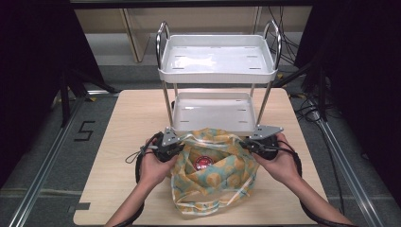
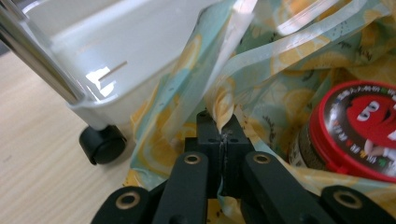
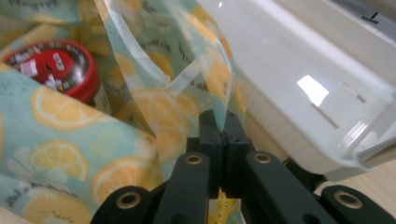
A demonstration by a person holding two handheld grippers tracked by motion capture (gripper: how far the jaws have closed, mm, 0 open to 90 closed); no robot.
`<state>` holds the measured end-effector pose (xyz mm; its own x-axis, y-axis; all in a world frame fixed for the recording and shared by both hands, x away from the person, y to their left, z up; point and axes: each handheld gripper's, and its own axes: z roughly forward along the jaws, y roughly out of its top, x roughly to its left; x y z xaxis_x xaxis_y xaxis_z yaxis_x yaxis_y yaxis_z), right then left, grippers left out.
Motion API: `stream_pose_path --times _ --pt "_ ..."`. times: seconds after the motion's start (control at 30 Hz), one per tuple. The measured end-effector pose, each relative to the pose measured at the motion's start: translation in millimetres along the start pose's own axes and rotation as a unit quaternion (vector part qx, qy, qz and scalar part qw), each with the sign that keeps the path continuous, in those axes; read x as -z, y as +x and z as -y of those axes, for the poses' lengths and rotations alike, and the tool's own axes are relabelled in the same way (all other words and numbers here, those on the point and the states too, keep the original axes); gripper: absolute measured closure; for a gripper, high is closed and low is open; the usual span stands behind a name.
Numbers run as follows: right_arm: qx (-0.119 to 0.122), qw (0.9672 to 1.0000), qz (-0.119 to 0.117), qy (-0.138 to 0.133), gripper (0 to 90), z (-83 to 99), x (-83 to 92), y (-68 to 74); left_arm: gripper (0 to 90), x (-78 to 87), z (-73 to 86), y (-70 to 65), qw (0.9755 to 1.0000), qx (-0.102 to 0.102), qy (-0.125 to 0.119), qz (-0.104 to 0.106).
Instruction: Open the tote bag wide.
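A lemon-print bag (image 1: 213,177) lies on the wooden table (image 1: 118,142), just in front of the lower tray of a small white trolley (image 1: 217,59). The person holds it from both sides: the left gripper (image 1: 177,149) has its jaws pinched tight on the bag's left edge, and the right gripper (image 1: 246,144) is clamped the same way on the right edge, so the mouth is spread between them. Inside the bag sits a jar with a red lid (image 1: 204,163), seen close in the left gripper view (image 2: 359,135), beside the trolley's black caster (image 2: 102,144)
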<state>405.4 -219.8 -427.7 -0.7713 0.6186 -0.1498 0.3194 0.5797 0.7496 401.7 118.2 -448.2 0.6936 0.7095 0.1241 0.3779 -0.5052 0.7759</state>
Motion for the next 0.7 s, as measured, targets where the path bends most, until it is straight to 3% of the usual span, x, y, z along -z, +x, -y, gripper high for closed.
stream_pose_path --times 0.03,0.07,0.2,0.37,0.43,0.5,0.57,0.7 --pt "0.004 0.9999 -0.003 0.010 90.0 3.2 -4.9 1.4 89.0 -2.9 2.8 1.1 0.9999 -0.011 0.009 0.000" --pt "0.005 0.9999 -0.003 0.012 90.0 4.2 -6.8 1.8 89.0 -5.6 4.6 -1.0 1.0000 0.004 0.004 0.006" --pt "0.005 0.9997 -0.007 0.025 90.0 9.0 -12.9 2.3 89.0 -9.1 8.3 -2.3 0.9998 0.008 0.016 0.010" --pt "-0.002 0.9989 -0.011 0.046 90.0 15.9 -23.2 3.8 89.0 -11.2 13.5 -3.0 0.9991 -0.003 0.039 0.015" --pt "0.000 0.9991 -0.006 0.041 90.0 16.9 -25.3 3.8 89.0 -12.1 14.8 -2.9 0.9986 -0.008 0.046 0.022" --pt "-0.002 0.9980 -0.012 0.061 89.9 20.4 -29.4 3.9 89.0 -16.2 17.3 -5.3 0.9987 0.002 0.046 0.021" --pt "0.000 0.9981 -0.013 0.060 89.8 21.7 -31.5 4.4 89.0 -19.1 19.1 -6.5 0.9984 0.002 0.051 0.025" --pt "-0.004 0.9964 -0.022 0.082 89.5 26.2 -35.9 7.4 89.0 -22.3 21.8 -6.5 0.9981 0.010 0.054 0.026"
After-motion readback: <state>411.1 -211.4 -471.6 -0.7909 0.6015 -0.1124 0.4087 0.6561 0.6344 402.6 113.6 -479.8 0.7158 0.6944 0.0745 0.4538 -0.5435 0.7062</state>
